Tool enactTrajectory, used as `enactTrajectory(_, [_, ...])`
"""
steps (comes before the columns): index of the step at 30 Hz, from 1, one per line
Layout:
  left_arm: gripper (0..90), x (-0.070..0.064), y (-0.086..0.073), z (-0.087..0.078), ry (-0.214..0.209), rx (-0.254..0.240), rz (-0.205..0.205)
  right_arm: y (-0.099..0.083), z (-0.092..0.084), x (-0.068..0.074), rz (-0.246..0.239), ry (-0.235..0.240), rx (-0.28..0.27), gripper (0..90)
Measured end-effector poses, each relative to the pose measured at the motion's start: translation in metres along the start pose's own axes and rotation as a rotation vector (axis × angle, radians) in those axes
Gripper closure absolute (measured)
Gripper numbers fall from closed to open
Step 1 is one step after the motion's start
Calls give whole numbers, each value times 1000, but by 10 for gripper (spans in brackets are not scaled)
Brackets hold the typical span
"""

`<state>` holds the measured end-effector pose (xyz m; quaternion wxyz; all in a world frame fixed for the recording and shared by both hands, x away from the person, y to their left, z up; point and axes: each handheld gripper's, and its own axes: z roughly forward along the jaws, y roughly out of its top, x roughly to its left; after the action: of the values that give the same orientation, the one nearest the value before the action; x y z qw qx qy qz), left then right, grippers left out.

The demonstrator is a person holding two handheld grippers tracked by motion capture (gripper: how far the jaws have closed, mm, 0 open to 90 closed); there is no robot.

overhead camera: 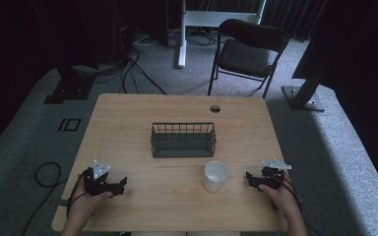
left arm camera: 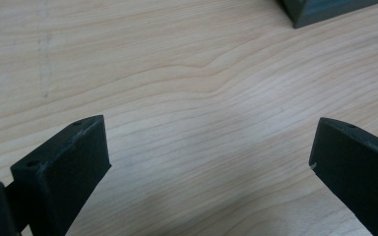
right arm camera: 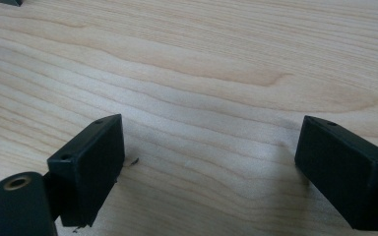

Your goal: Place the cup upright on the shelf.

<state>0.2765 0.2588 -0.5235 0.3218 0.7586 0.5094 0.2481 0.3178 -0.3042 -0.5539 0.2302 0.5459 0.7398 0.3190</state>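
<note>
1. Both hand-held black two-jaw grippers rest low in the high view: the left gripper (overhead camera: 123,183) at lower left, the right gripper (overhead camera: 249,176) at lower right, each with jaws spread wide and nothing between them.
2. Between them stands a white cylindrical cup (overhead camera: 215,176), right of centre.
3. Above it, mid-frame, sits a dark wire basket (overhead camera: 182,140) on the light wooden table (overhead camera: 128,115).
4. A black folding chair (overhead camera: 248,51) stands beyond, upper centre.
</note>
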Motion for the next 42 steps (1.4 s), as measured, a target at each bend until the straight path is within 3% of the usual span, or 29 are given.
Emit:
enactTrajectory(17, [20,-20,11,-2,-77,-50,54,0,0,0,0,0,0,110])
enactTrajectory(42, [20,-67,42,-4,-197,-140,213,0,0,0,0,0,0,110])
